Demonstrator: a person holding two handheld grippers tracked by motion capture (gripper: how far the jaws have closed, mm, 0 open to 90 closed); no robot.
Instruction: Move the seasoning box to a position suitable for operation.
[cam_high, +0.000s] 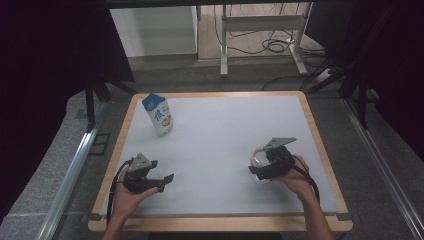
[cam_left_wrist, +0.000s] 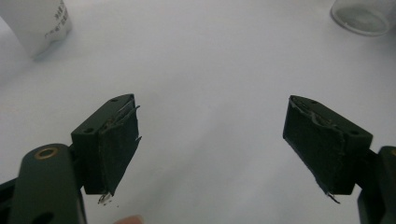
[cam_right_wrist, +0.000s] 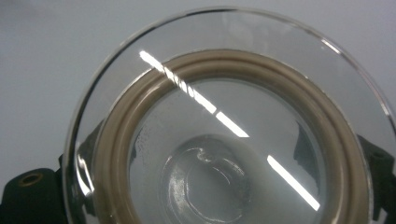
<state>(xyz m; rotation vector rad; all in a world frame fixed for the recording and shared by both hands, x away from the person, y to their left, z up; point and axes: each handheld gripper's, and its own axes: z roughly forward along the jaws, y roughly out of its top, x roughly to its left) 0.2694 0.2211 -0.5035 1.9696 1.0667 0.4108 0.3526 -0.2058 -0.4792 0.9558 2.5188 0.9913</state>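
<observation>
The right gripper (cam_high: 261, 171) is clamped on a clear glass lid (cam_high: 258, 158) with a tan seal ring (cam_right_wrist: 224, 65), near the desk's (cam_high: 225, 130) right edge, toward the front. The left gripper (cam_high: 162, 181) rests near the front-left corner, its jaws wide apart with nothing between them. A milk carton (cam_high: 160, 115) stands upright near the far-left corner.

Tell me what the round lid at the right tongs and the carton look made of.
Lid: clear glass or hard plastic, glossy, with sharp light streaks; its inner beige ring looks like matte rubber or silicone. Carton: seemingly coated paperboard, with a folded gable top and printed blue and white faces.
</observation>
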